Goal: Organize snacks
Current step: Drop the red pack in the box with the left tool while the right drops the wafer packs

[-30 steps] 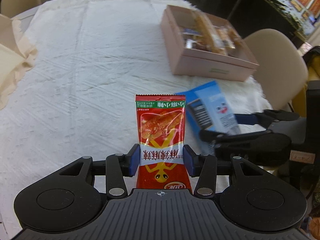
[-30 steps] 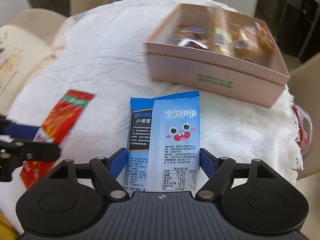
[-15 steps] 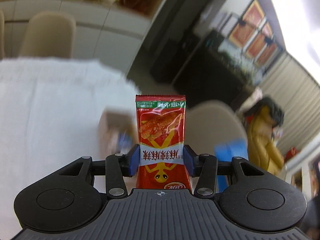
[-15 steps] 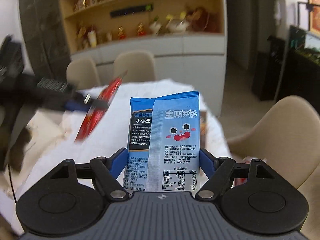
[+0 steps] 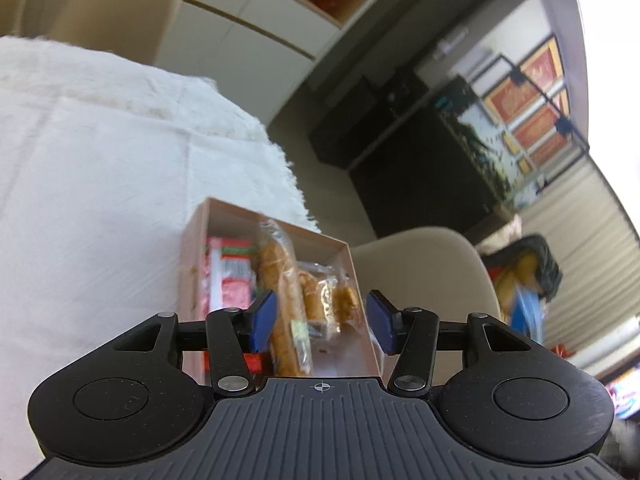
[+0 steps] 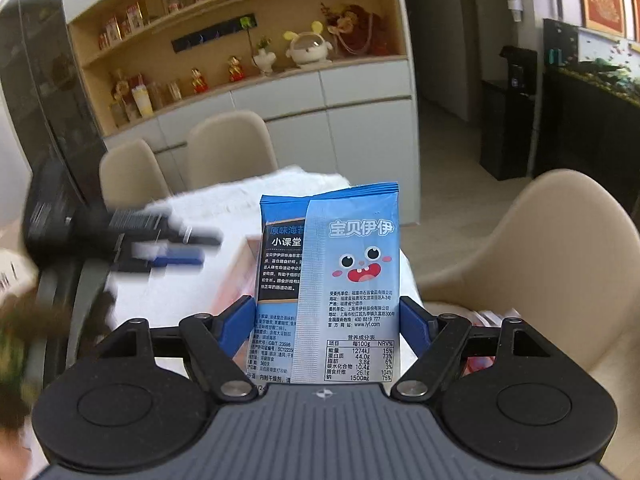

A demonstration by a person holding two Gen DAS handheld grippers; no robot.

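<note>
My left gripper (image 5: 320, 322) hangs just over the open pink box (image 5: 191, 276); its jaws are opening and nothing is between its blue pads (image 5: 262, 320). Inside the box lie a long bread packet (image 5: 284, 300), small pastry packets (image 5: 332, 296) and red-and-white packets (image 5: 232, 276). A red corner (image 5: 253, 360) shows under the left pad. My right gripper (image 6: 326, 326) is raised above the table, shut on a blue snack packet (image 6: 352, 280) with a cartoon face. In the right wrist view the left gripper (image 6: 176, 258) is a blur at the left, and the box (image 6: 240, 264) peeks from behind the blue packet.
A white cloth (image 5: 100, 200) covers the table. Beige chairs stand at its far side (image 6: 228, 152) and right beside the box (image 5: 428, 272). A shelf unit with ornaments (image 6: 260, 52) and a dark cabinet with a fish tank (image 5: 440, 160) line the walls.
The red snack packet has left my left gripper, whose jaws have spread as it swung over the pink box. My right gripper rose from the table with the blue packet.
</note>
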